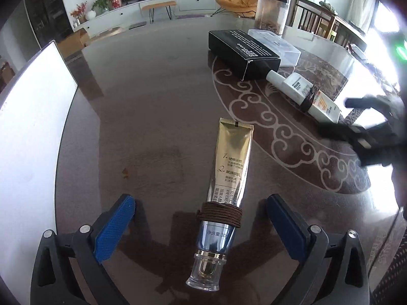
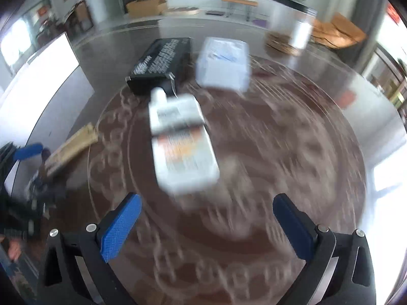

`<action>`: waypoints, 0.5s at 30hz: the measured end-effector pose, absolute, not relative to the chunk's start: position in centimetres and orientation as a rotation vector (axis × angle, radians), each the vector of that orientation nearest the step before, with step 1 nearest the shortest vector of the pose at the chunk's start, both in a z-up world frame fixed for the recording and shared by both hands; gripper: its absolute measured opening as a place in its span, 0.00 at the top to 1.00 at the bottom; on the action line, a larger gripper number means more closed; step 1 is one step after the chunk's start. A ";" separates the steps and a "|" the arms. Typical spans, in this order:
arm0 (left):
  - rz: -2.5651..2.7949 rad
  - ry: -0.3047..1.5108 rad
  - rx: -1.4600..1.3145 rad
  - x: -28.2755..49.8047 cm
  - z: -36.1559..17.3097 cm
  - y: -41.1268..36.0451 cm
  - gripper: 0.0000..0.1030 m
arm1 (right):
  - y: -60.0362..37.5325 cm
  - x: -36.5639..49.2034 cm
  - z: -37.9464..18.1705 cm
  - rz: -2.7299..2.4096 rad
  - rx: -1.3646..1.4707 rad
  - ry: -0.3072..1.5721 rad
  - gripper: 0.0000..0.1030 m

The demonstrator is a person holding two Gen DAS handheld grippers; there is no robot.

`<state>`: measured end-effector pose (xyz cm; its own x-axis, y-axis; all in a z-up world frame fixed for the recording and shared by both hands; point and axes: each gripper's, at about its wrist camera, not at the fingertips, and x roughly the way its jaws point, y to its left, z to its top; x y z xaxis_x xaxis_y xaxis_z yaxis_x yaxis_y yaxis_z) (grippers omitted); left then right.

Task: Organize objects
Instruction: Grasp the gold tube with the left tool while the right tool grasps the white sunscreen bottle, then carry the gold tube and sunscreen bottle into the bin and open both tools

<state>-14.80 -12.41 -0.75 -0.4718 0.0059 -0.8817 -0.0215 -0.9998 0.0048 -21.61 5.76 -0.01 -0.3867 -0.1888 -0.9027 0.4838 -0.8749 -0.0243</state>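
A gold and silver cosmetic tube (image 1: 226, 190) with a clear cap and a brown cord wound round it lies on the dark table, between the open blue pads of my left gripper (image 1: 201, 218). The pads are not touching it. A white tube (image 2: 183, 147) with an orange label lies just ahead of my open, empty right gripper (image 2: 207, 218); that view is blurred. The white tube (image 1: 305, 94) also shows at the right of the left wrist view, with the right gripper (image 1: 361, 127) beside it. The gold tube (image 2: 73, 145) shows at the left of the right wrist view.
A black box (image 1: 241, 53) and a clear plastic box (image 1: 277, 47) lie at the far side. A tall clear canister (image 1: 272, 12) stands behind them. A white board (image 1: 30, 137) lies along the table's left edge. The table (image 1: 152, 117) has a round ornamental inlay at the right.
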 end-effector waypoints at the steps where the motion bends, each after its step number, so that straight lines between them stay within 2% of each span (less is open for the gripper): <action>1: 2.691 0.029 -1.575 -14.6 -0.5 -12.3 0.22 | 4.4 -22.7 -0.1 -2.264 1.436 0.414 0.00; 2: 2.705 0.035 -1.538 -14.2 -0.2 -12.2 0.49 | 3.5 -23.4 -0.2 -2.253 1.440 0.418 0.00; 3: 2.706 0.031 -1.522 -14.0 0.1 -12.2 0.69 | 2.8 -24.0 -0.4 -2.244 1.446 0.418 0.01; 5: 2.714 0.019 -1.511 -13.6 0.1 -12.4 0.73 | 1.8 -24.7 -0.8 -2.229 1.456 0.407 0.14; 6: 2.715 -0.016 -1.496 -13.1 0.0 -12.7 0.73 | 1.5 -24.8 -0.6 -2.241 1.442 0.408 0.28; 7: 2.712 -0.061 -1.479 -12.6 0.0 -13.0 0.73 | 1.5 -24.8 -0.3 -2.250 1.426 0.398 0.47; 11: 2.722 -0.200 -1.410 -9.7 0.3 -13.9 0.73 | 2.1 -23.5 0.2 -2.228 1.453 0.371 0.47; 15: 2.727 -0.266 -1.338 -7.0 1.3 -13.8 0.73 | 5.2 -19.7 0.7 -2.206 1.475 0.216 0.47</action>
<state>-6.96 -13.79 1.27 -0.6114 0.1587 -0.7753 -0.0059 -0.9806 -0.1961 -19.74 5.19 0.73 -0.3083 -0.2973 -0.9036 0.4667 -0.8750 0.1286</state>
